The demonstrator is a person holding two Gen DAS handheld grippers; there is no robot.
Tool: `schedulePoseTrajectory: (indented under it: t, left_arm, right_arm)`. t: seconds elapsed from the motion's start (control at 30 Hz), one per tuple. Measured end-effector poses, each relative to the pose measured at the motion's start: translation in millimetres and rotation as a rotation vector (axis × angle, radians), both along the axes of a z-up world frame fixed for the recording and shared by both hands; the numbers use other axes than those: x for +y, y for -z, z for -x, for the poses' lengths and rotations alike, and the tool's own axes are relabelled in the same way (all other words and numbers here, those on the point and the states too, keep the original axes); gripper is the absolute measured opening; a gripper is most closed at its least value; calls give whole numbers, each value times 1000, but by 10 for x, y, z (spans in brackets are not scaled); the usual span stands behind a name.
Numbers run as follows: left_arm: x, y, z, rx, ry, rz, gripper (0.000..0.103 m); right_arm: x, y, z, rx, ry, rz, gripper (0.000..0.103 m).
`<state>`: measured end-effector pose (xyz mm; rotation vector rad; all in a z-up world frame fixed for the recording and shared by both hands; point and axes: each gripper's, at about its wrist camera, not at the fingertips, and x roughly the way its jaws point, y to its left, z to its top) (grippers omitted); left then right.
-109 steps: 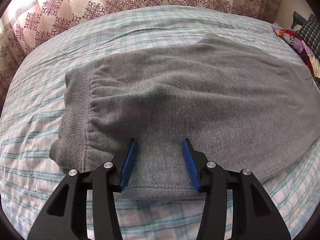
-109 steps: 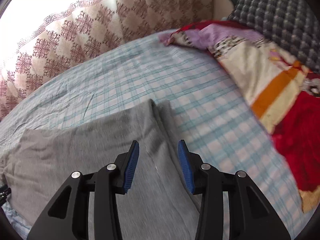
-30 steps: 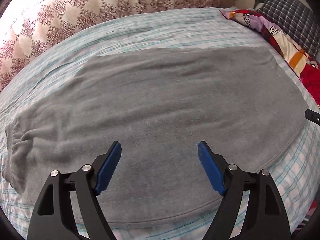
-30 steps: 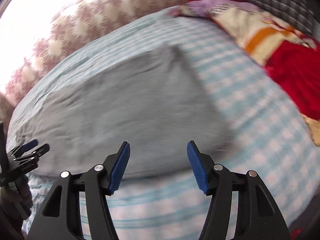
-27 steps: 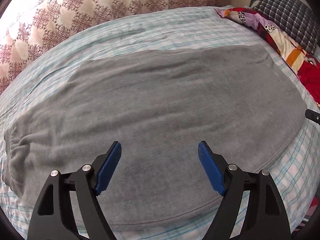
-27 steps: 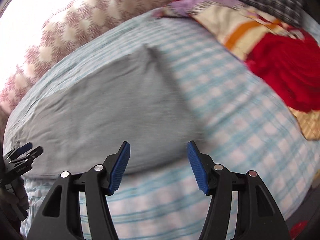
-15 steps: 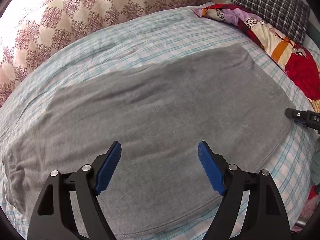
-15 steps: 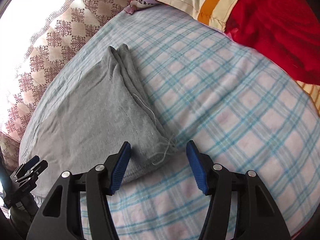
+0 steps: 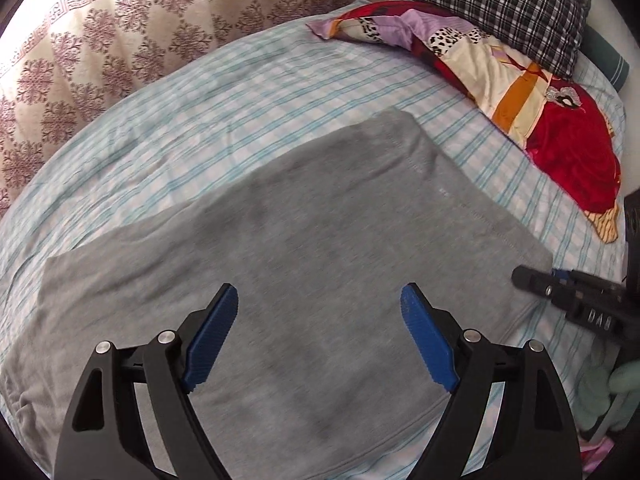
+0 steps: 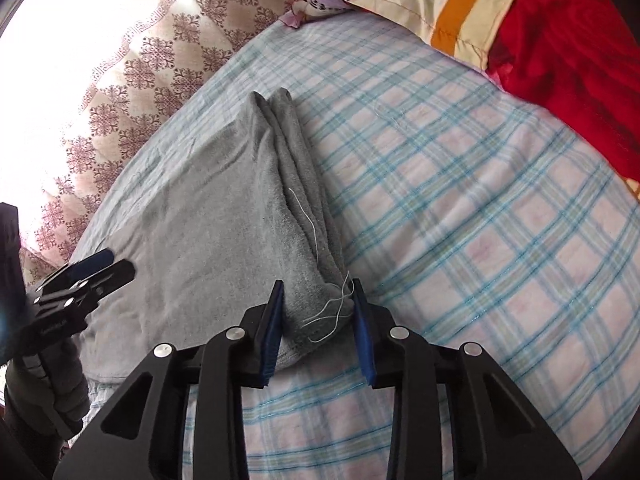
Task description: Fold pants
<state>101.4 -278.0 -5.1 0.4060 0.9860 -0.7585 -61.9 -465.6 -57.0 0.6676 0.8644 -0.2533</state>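
Since the earlier frames, the right gripper (image 10: 318,322) had been brought down onto the near hem corner of the grey fleece pants (image 9: 304,248), and its jaws were closing with that corner, loose threads included, between the blue pads (image 10: 274,328); firm contact on both sides could not be confirmed. The left gripper (image 9: 320,336) had been carried across the garment and was hovering above its middle, jaws opening wide, nothing between them. The pants were lying flat, folded lengthwise, on the blue-and-white checked bedsheet (image 10: 460,240), well apart from the red patchwork quilt (image 9: 560,136). It was judged that both fabric layers should be gathered fully between the right pads before lifting, and that a matching edge should be taken by the left gripper so the fold is carried over evenly.
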Motion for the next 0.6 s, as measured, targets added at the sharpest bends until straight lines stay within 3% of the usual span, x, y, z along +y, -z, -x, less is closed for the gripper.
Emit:
schedulePoseTrajectory:
  t: [0.13,0.33,0.43,0.6]
  left_arm:
    - [-271,-3,-35,40,10,16,85]
    - [-530,66,-82,84,9,9,85]
    - [-624,110,-87,98,14,1,85]
    - [-756,108,-129,132,10,15,85]
  right_arm:
    - [16,-23,-13,-19,-21,20,31]
    - [-167,156,-6,-19,15,-91,38]
    - [-148,164,-26,-20,22,-88,39]
    - [-59,59,-33,-33,-9,-31,27]
